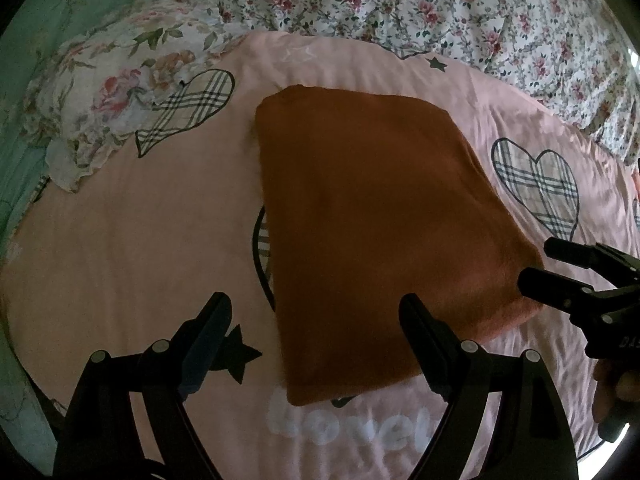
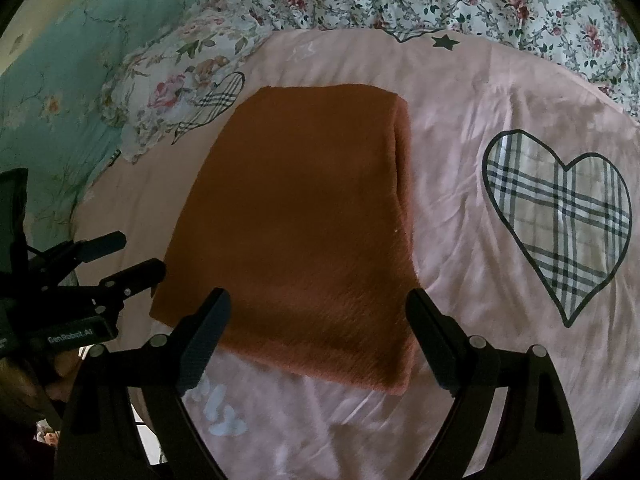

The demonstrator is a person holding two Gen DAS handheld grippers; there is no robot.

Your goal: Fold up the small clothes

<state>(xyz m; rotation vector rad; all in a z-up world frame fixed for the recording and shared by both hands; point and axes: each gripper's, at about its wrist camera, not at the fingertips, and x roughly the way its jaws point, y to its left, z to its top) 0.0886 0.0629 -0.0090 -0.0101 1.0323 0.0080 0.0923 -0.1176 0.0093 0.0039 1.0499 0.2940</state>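
A rust-orange garment (image 1: 372, 216) lies folded into a flat rectangle on a pink bedsheet (image 1: 132, 248). It also shows in the right wrist view (image 2: 304, 220), with a doubled fold edge along its right side. My left gripper (image 1: 316, 320) is open and empty, hovering just above the garment's near left corner. My right gripper (image 2: 318, 312) is open and empty, hovering above the garment's near edge. The right gripper also shows at the right of the left wrist view (image 1: 544, 268), open. The left gripper shows at the left of the right wrist view (image 2: 132, 256), open.
The pink sheet (image 2: 460, 184) carries plaid hearts (image 2: 560, 224), black stars and white lettering. A floral pillow (image 1: 116, 96) lies at the far left. A floral quilt (image 1: 460, 4) runs along the far side. A teal cover (image 2: 68, 80) is at the left.
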